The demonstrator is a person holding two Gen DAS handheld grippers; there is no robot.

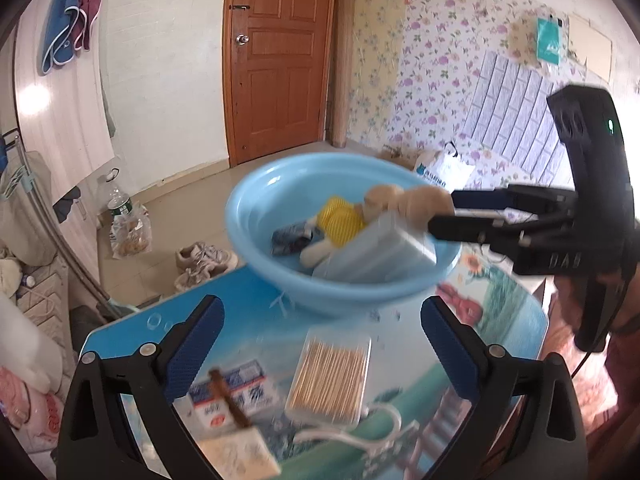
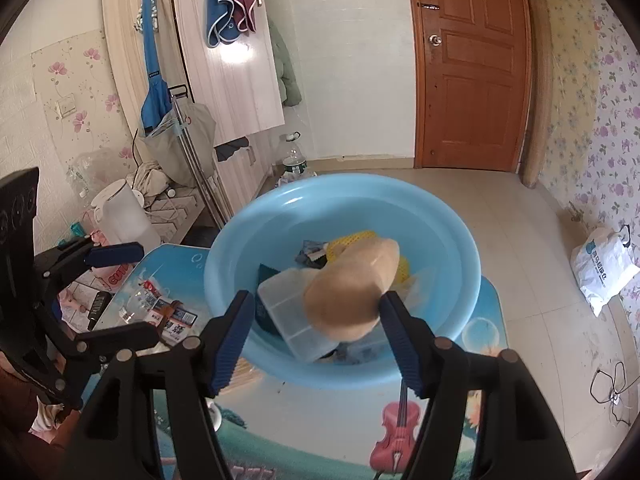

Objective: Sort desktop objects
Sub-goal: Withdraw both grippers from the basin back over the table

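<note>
A light blue basin (image 1: 240, 208) (image 2: 224, 256) stands at the far edge of the picture-printed table (image 1: 256, 300) (image 2: 320, 420). It holds a clear plastic box (image 1: 380, 256) (image 2: 288, 312), a yellow mesh item (image 1: 340, 220) (image 2: 360, 238) and a dark packet (image 1: 290, 238). My right gripper (image 2: 316, 320) (image 1: 444, 212) hangs over the basin, open. A beige ginger-like lump (image 2: 352, 288) (image 1: 408, 202) sits at its tips, against the right pad and clear of the left one. My left gripper (image 1: 320, 332) (image 2: 132, 292) is wide open above a clear box of wooden sticks (image 1: 328, 376) and holds nothing.
On the table near my left gripper lie a tissue pack (image 1: 232, 392) with a brown stick (image 1: 228, 400) across it, a white cable (image 1: 360, 432) and a pale card (image 1: 240, 456). Shoes (image 1: 204, 264) and a white bag (image 2: 600, 268) are on the floor beyond.
</note>
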